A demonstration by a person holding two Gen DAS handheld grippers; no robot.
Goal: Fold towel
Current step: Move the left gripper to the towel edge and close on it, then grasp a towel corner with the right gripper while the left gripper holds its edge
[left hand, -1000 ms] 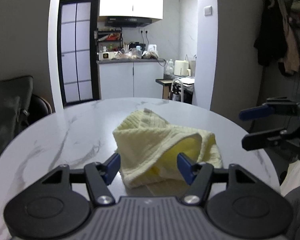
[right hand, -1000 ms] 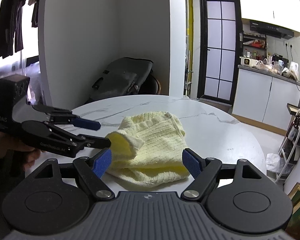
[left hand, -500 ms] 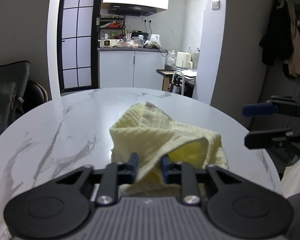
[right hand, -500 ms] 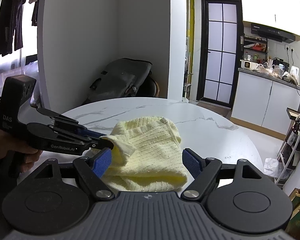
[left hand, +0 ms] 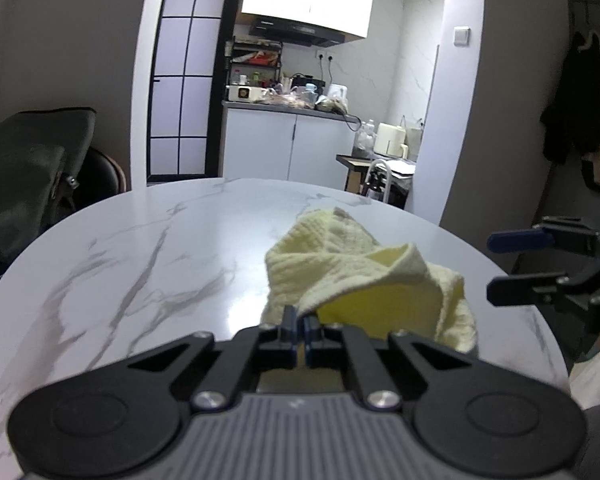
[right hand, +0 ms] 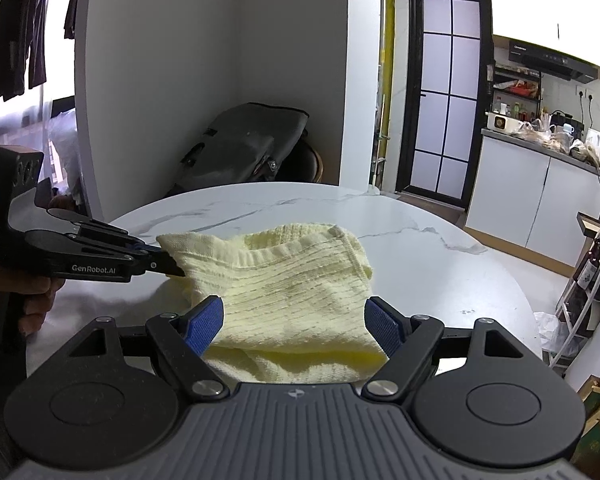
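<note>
A pale yellow towel lies crumpled on a round white marble table. My left gripper is shut on the towel's near corner and lifts that edge up off the table. In the right wrist view the left gripper pinches the towel's left corner, which is pulled taut. My right gripper is open, its blue pads on either side of the towel's near edge, not gripping. It also shows in the left wrist view, open at the right.
A dark bag on a chair stands beyond the table's far side. Kitchen cabinets and a small cart are further off. Coats hang on the wall.
My left gripper closed on the towel's corner and has lifted and pulled it left. The right gripper stayed open and moved closer over the towel's edge.
</note>
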